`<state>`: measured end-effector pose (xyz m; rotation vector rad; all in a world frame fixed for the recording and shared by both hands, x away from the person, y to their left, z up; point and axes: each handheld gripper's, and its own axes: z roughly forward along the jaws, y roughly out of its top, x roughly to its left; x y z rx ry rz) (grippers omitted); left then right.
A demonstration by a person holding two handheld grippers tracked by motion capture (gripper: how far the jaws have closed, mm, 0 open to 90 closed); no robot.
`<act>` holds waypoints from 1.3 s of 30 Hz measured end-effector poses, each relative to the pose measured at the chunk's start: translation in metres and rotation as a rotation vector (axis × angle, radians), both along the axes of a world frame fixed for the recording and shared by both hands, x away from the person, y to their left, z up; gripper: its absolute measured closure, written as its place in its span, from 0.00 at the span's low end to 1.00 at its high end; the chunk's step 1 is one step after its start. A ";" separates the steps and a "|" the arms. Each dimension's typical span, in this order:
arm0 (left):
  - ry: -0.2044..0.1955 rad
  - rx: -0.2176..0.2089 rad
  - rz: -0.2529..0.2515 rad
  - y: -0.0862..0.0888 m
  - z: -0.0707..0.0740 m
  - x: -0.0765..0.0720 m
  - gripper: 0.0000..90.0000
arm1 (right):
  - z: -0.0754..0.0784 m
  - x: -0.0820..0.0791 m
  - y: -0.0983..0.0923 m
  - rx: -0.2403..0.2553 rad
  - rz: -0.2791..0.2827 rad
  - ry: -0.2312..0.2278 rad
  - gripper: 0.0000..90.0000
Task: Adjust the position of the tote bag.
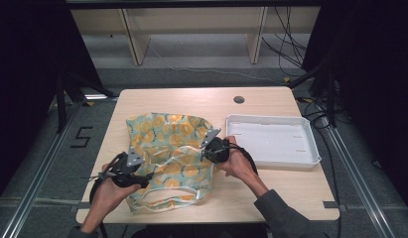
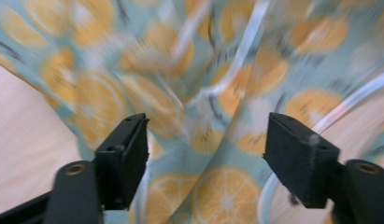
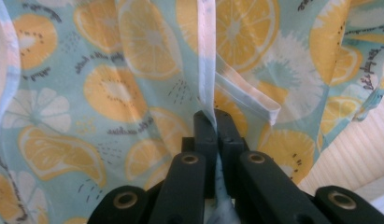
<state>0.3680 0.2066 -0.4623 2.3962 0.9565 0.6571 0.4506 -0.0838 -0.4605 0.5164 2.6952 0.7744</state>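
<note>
A cloth (image 1: 169,153) with an orange-slice print on light blue lies spread on the counter (image 1: 271,193), at its near middle part. It is wrinkled, and white trim bands run across it.

The right tongs (image 1: 211,144) are at the right edge of the cloth, held by the right hand (image 1: 236,163). In the right gripper view the two black jaws stand fully together, and a white trimmed edge of the cloth (image 3: 133,84) is pinched between them. The fabric goes up from the jaws, so this edge is a little raised from the counter.

The left tongs (image 1: 142,171) are at the near left part of the cloth, held by the left hand (image 1: 109,191). In the left gripper view the jaws stand wide apart. The cloth (image 2: 203,116) is in front of them and under them, blurred, and the pads do not press on it.

A white tray (image 1: 303,156) stands on the counter to the right of the cloth, just beside the right hand. A small round hole (image 1: 238,99) is in the far part of the counter.
</note>
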 end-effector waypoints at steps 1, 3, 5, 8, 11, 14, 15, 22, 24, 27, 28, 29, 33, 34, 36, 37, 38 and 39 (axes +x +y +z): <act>0.003 0.019 0.006 -0.002 -0.005 0.001 0.31 | 0.001 -0.001 0.000 0.000 -0.006 0.008 1.00; 0.019 0.069 0.066 -0.008 -0.018 0.002 0.31 | 0.004 0.000 0.000 0.018 0.015 0.002 1.00; 0.037 0.096 0.077 -0.010 -0.025 0.009 0.33 | 0.006 0.000 -0.001 0.029 0.016 0.004 1.00; 0.036 0.123 0.056 -0.011 -0.034 0.024 0.46 | 0.010 -0.001 -0.002 0.052 0.020 0.008 1.00; 0.033 0.106 0.007 -0.009 -0.033 0.033 0.64 | 0.015 -0.002 -0.005 0.070 0.019 0.004 1.00; 0.002 0.113 -0.012 -0.008 -0.027 0.034 0.83 | 0.022 -0.004 -0.008 0.105 0.009 0.010 1.00; -0.009 0.102 -0.015 -0.007 -0.025 0.035 0.87 | 0.025 -0.004 -0.009 0.120 0.009 0.014 1.00; -0.065 0.001 -0.038 0.003 0.015 0.031 1.00 | 0.038 -0.001 -0.017 0.172 -0.005 -0.029 0.98; -0.079 -0.063 -0.036 0.007 0.031 0.032 1.00 | 0.036 0.002 -0.018 0.164 -0.050 -0.040 0.83; -0.072 -0.117 -0.054 0.011 0.053 0.039 1.00 | 0.038 0.001 -0.019 0.140 -0.122 -0.107 0.60; -0.074 -0.128 -0.040 0.011 0.061 0.043 1.00 | 0.041 -0.002 -0.018 0.158 -0.144 -0.126 0.57; -0.075 -0.132 -0.048 0.012 0.065 0.046 1.00 | 0.049 -0.007 -0.020 0.149 -0.143 -0.156 0.54; -0.085 -0.179 -0.048 0.008 0.083 0.064 1.00 | 0.066 -0.032 -0.013 0.253 -0.058 -0.179 0.46; -0.084 -0.174 -0.051 0.007 0.086 0.066 1.00 | 0.068 -0.040 -0.009 0.266 -0.025 -0.171 0.45; -0.087 -0.194 -0.052 0.004 0.092 0.070 1.00 | 0.064 -0.046 0.001 0.249 0.011 -0.174 0.44; -0.088 -0.187 -0.052 0.003 0.095 0.071 1.00 | 0.059 -0.047 0.007 0.229 0.029 -0.175 0.44; -0.091 -0.192 -0.059 0.002 0.098 0.074 1.00 | 0.052 -0.047 0.013 0.212 0.043 -0.168 0.44; -0.080 -0.204 -0.049 0.001 0.099 0.074 1.00 | 0.043 -0.046 0.020 0.184 0.048 -0.164 0.42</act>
